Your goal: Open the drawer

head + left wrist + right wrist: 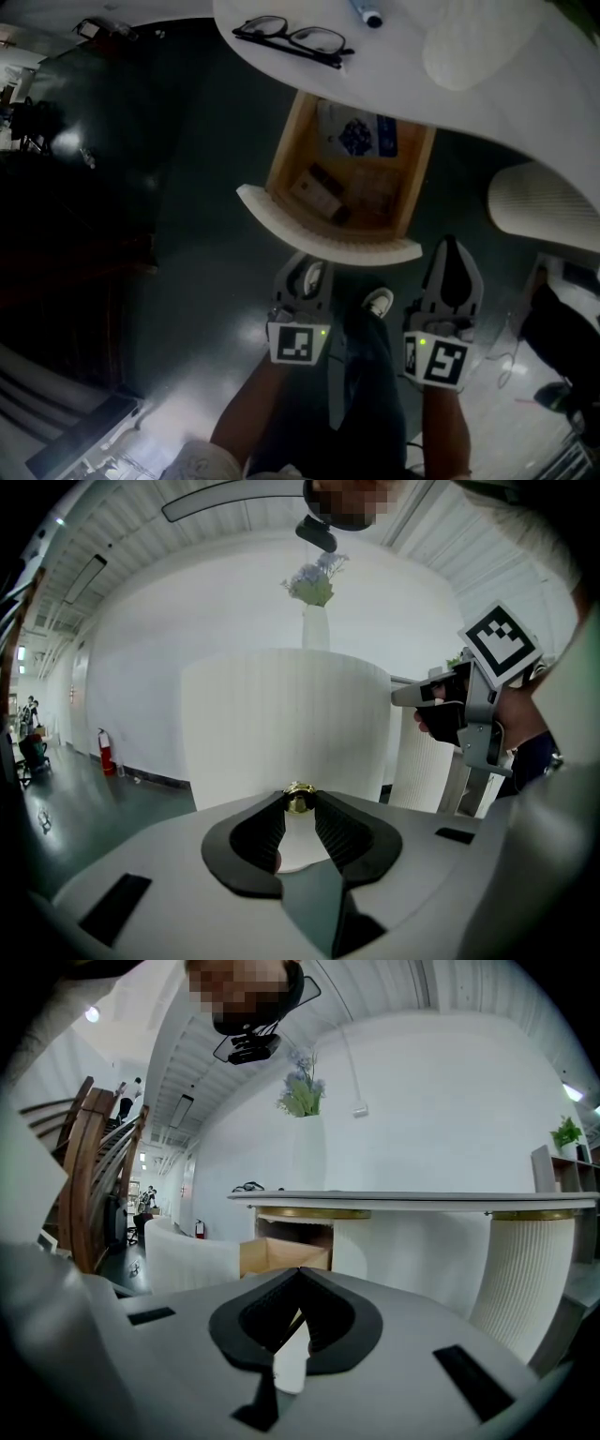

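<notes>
The drawer [281,169] stands pulled out from under the white table [469,84]. Its wooden box holds a blue packet [356,131] and a small dark box [323,187]. My left gripper [311,274] is at the curved, ribbed white drawer front [272,208]. In the left gripper view its jaws [299,803] are shut on the small gold knob [299,798] of that front [244,724]. My right gripper [452,267] hovers to the right of the drawer, apart from it. Its jaws [300,1274] are shut with nothing between them. From there the drawer's wooden side [281,1255] shows ahead.
Glasses [292,39] and a pen [367,13] lie on the table top. A ribbed white pedestal [544,206] stands at the right. A vase of flowers [316,621] stands on the table. The person's leg and shoe [378,302] are between the grippers. A wooden chair [89,1176] stands at the left.
</notes>
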The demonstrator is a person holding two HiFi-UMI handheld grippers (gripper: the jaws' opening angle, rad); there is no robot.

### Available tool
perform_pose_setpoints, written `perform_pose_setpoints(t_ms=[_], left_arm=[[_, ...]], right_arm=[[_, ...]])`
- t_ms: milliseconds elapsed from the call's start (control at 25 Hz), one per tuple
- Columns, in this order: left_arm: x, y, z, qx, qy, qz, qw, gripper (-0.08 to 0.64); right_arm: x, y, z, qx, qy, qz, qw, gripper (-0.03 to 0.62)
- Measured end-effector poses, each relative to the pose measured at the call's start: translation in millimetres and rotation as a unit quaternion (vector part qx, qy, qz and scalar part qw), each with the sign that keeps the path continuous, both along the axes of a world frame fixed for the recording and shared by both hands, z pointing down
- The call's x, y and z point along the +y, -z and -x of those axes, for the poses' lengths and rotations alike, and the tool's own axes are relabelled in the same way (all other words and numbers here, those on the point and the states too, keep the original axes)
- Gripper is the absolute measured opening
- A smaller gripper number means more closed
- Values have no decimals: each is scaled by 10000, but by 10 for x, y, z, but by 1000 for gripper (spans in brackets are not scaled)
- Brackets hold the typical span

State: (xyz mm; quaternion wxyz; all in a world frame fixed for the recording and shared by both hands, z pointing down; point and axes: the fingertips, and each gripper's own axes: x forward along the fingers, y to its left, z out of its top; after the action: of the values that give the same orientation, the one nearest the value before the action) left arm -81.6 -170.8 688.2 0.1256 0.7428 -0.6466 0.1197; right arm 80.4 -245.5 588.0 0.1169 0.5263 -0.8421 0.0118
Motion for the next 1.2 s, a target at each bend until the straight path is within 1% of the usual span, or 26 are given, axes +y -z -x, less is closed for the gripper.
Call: perform_pose_setpoints(t_ms=[120, 200, 240, 320, 360, 400, 480, 520, 560, 640, 760, 960, 1080, 1120, 1160, 1200], left_arm=[[-10, 54, -4, -72, -81, -137, 9998, 104], [-5, 113, -27, -335, -276, -201, 9989, 106], [3, 135, -29, -294, -238, -204, 9991, 111], [33, 190, -12, 160, 126, -202, 9996, 115], [56, 234, -12, 195, 159, -191, 9995, 115], [80, 292, -23, -6, 6, -175, 9998, 115], [112, 469, -56, -667, -496, -190, 9964, 115], [120, 585, -63, -849, -632, -220, 9941, 115], [125, 715, -61, -946, -701, -253, 9927, 115], [127, 993, -44, -1031, -752, -305, 9914, 115], [36, 1411, -17, -1104, -787, -434, 9898, 115], [-229, 2197, -15, -1256, -847, -1052, 9828, 115], [-386, 2680, -32, -1406, -893, -1396, 9761, 115], [-422, 2834, -43, -1411, -892, -1502, 9745, 115], [-457, 2972, -52, -1274, -832, -1575, 9757, 115], [-499, 3090, -55, -886, -662, -1595, 9810, 115]], right_arm=[[8, 12, 16, -63, -42, 20, 10000, 5], [10, 41, 35, -87, -37, -12, 10000, 5], [10, 61, 49, -79, -18, -39, 10000, 5], [18, 116, 80, -72, 12, -46, 10000, 5], [30, 153, 92, -84, 10, -8, 10000, 5], [44, 200, 101, -85, 14, 25, 10000, 5], [60, 327, 114, -51, 62, 28, 10000, 5], [61, 407, 122, -34, 103, 1, 9999, 5], [63, 497, 132, -13, 154, -38, 9999, 5], [68, 699, 151, 30, 238, -120, 9996, 5], [37, 1065, 155, -36, 201, -254, 9995, 5], [46, 1775, 136, -137, 178, -566, 9981, 5], [39, 2176, 88, -132, 110, -746, 9971, 5], [39, 2303, 66, -144, 73, -806, 9966, 5], [34, 2426, 42, -171, 18, -869, 9961, 5], [20, 2548, 15, -210, -57, -931, 9954, 5]])
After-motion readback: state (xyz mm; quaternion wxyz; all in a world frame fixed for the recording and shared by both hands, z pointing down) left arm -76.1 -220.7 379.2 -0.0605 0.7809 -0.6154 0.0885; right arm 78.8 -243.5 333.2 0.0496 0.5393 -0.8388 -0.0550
